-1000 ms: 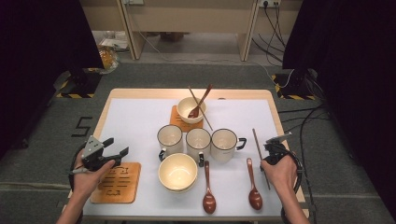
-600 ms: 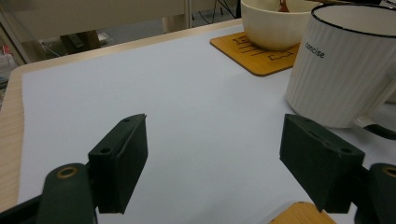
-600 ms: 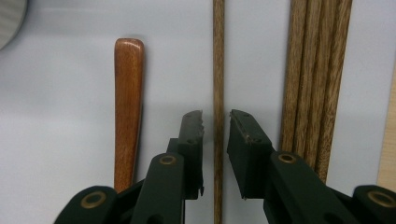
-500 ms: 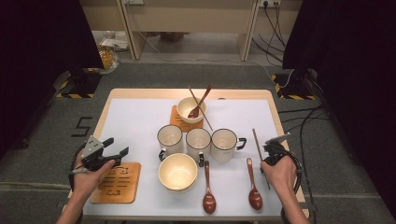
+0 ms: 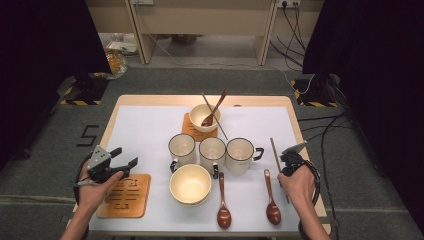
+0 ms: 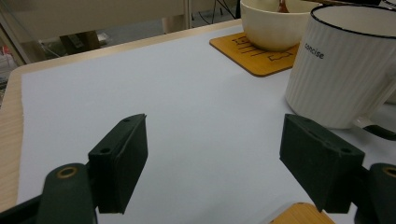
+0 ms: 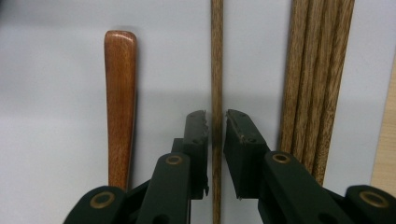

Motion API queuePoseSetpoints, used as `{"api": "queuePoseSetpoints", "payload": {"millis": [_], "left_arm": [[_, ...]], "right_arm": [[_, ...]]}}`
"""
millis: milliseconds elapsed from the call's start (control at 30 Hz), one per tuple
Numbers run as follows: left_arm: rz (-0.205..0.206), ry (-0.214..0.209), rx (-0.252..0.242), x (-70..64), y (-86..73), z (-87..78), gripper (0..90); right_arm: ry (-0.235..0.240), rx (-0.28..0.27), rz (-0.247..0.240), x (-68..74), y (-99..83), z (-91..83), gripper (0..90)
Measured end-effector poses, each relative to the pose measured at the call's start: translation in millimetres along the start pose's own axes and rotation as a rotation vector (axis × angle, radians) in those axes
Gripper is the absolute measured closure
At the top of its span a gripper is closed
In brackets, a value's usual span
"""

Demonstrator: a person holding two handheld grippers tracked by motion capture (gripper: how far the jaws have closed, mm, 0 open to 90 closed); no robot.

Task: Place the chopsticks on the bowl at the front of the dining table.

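Right gripper (image 7: 215, 123) jaws clamped on one chopstick (image 7: 216, 56) — apparently to lift it off the surface (image 5: 150, 130) — left gripper (image 6: 215, 158) jaws wide apart, idle near a mug (image 6: 345, 65).

chopstick (image 7: 216, 70) running off top and bottom edges, mug (image 6: 348, 65) cut by right edge, bowl (image 6: 273, 23) top cropped
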State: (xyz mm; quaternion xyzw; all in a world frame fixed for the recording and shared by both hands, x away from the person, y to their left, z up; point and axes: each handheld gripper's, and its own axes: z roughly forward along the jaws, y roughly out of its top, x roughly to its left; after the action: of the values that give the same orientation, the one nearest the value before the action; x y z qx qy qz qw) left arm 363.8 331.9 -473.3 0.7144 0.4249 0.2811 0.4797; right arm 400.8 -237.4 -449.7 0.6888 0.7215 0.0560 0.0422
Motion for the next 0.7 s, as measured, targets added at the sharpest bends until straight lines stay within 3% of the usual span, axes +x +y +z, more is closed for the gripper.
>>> {"api": "queuePoseSetpoints", "payload": {"millis": [367,700], "left_arm": [[-0.003,-0.001,-0.002,0.1,-0.1,0.3,23.1],[0.0,-0.002,-0.001,-0.4,-0.1,0.2,23.1]], "right_arm": [[-0.005,0.05,0.025,2.0,7.1,0.6,82.8],[0.016,0.045,0.045,-2.2,6.8,0.8,85.7]]}}
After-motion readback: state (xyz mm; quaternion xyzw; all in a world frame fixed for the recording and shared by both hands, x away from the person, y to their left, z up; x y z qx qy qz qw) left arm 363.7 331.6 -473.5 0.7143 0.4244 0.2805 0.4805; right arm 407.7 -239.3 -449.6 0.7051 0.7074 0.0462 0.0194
